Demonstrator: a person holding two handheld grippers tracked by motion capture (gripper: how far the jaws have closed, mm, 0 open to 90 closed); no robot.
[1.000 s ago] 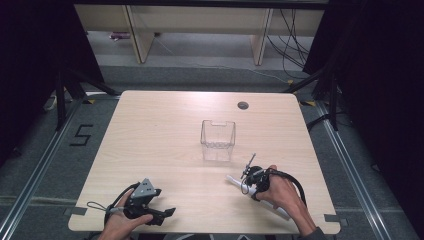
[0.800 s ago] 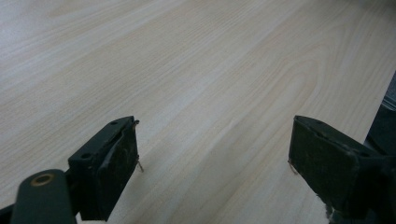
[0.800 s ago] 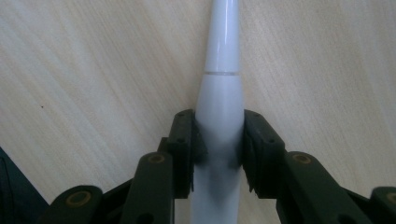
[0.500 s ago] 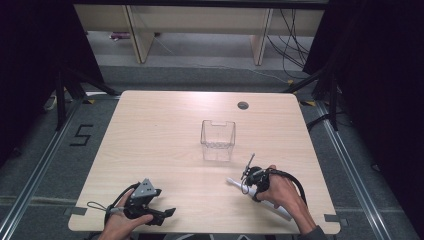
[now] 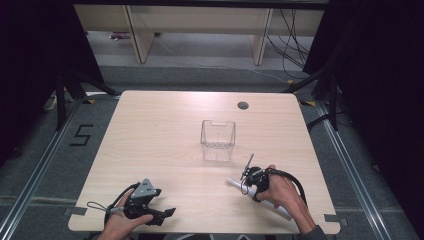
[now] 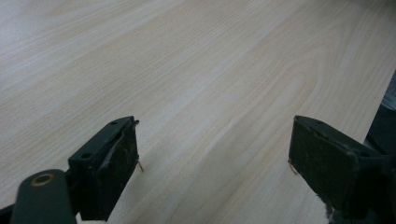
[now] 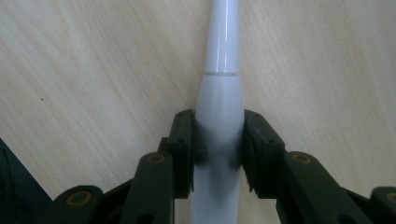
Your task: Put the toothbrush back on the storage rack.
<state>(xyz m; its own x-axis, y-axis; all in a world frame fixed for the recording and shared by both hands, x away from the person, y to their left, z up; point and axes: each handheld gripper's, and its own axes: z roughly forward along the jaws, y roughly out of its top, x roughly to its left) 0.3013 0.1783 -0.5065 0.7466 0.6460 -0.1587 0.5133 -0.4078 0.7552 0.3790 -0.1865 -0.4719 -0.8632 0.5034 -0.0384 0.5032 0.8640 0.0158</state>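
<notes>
We look down on a pale wood-grain surface (image 5: 165, 130) with a clear plastic container (image 5: 218, 140) standing upright near its middle and a small dark round hole (image 5: 243, 105) set into the top toward the far edge. The container looks empty, though its clear walls make that hard to judge.

At the near right, the person's right hand (image 5: 280, 192) holds the right hand-held gripper (image 5: 248, 181) low against the surface, well apart from the container and nearer to us than it. In the right gripper view we see its two black jaws closed snugly on a white pen-like tube (image 7: 219, 112) — the pads press both sides of the thicker barrel, and the slimmer end runs on past a faint seam, lying over the wood. From the high view the same white tube (image 5: 272, 206) lies slantwise, one end poking out just past the gripper toward the left, the other trailing toward the near right edge under the hand.

At the near left, the left hand (image 5: 120, 225) holds the left hand-held gripper (image 5: 167, 214) close to the front edge, its grey three-cornered plate (image 5: 145, 187) on top. In the left gripper view its jaws stand wide apart with bare wood between them — they hold nothing
</notes>
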